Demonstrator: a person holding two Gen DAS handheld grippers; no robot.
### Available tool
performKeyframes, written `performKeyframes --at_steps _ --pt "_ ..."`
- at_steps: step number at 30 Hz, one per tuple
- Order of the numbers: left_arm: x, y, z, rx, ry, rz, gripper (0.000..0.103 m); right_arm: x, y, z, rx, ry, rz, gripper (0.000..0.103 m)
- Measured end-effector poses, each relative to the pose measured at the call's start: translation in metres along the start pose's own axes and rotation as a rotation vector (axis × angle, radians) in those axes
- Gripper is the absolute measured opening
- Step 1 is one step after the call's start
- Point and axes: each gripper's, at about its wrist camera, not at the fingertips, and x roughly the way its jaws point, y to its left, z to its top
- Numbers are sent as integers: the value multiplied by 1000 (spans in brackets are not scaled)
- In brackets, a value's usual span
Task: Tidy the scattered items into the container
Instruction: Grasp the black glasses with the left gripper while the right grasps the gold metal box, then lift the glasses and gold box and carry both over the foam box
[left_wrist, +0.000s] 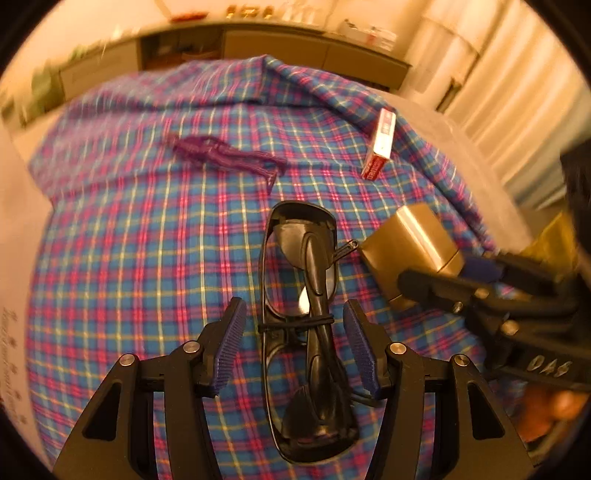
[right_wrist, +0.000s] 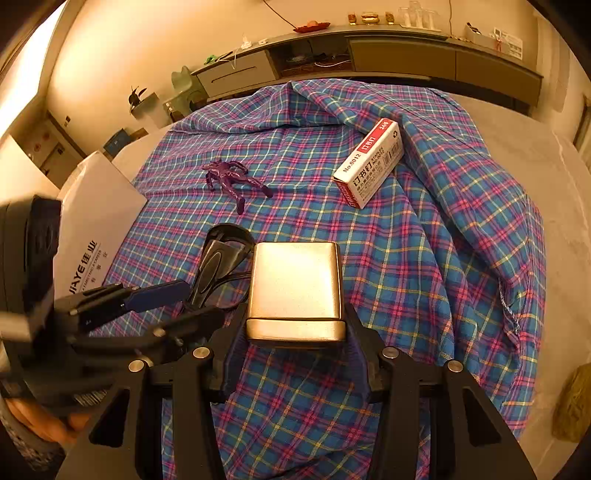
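Left gripper (left_wrist: 295, 347): its fingers (left_wrist: 232, 343) stand wide apart, one on each side of a pair of folded black glasses (left_wrist: 306, 317) lying flat on the checked cloth (left_wrist: 129, 277). The pads flank the frame near its middle, where a thin black cord is wound round it; neither pad presses on it. The straddle reads as preparation for a pinch across the narrow width, the one direction in which the folded frame fits between the fingers.

Right gripper (right_wrist: 295, 332): its fingers (right_wrist: 232, 354) are closed on the near end of a gold metal box (right_wrist: 295, 284), one pad against each side wall. The box juts forward from the fingers and appears clear of the cloth. Holding it by the narrow sides seems deliberate, since the broad faces would exceed the span.

The two grippers work close together: in the right wrist view the left gripper's fingers show just left of the box, over the glasses.

Beyond the fingers, farther up the cloth, lie a purple toy figure (right_wrist: 236, 179), ahead and left, and a red and white staple box (right_wrist: 369, 162), ahead and right. Both are well apart from either gripper and untouched.

The cloth is draped over the desk (right_wrist: 535, 155), rucked into folds on the right. A white carton (right_wrist: 99, 221) sits at the left edge; whether it is the intended container cannot be determined.

Assessment: one item in hand, one about to be gripped, two still scattered.
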Motion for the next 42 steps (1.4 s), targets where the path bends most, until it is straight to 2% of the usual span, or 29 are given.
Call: performKeyframes --at_steps 2,3,4,14,26,33,42 --pt "2 -5 -1 39 -20 29 56 0 1 -1 -5 0 -3 49" --pt "2 -7 -2 58 -33 50 46 -1 3 -1 -10 0 -2 49" --pt "3 -8 -2 70 -41 59 43 0 4 -2 -12 1 -1 49" --pt "-7 0 1 31 -63 43 40 -7 19 8 -19 -29 -16 49" --pt "-52 32 3 -51 -130 19 39 -26 63 28 -57 -100 -25 49" --pt "-74 53 -1 -83 -153 18 39 -41 82 35 -25 -134 49 49" --pt "-109 88 -9 -145 -196 16 39 -58 115 43 -26 -186 79 49"
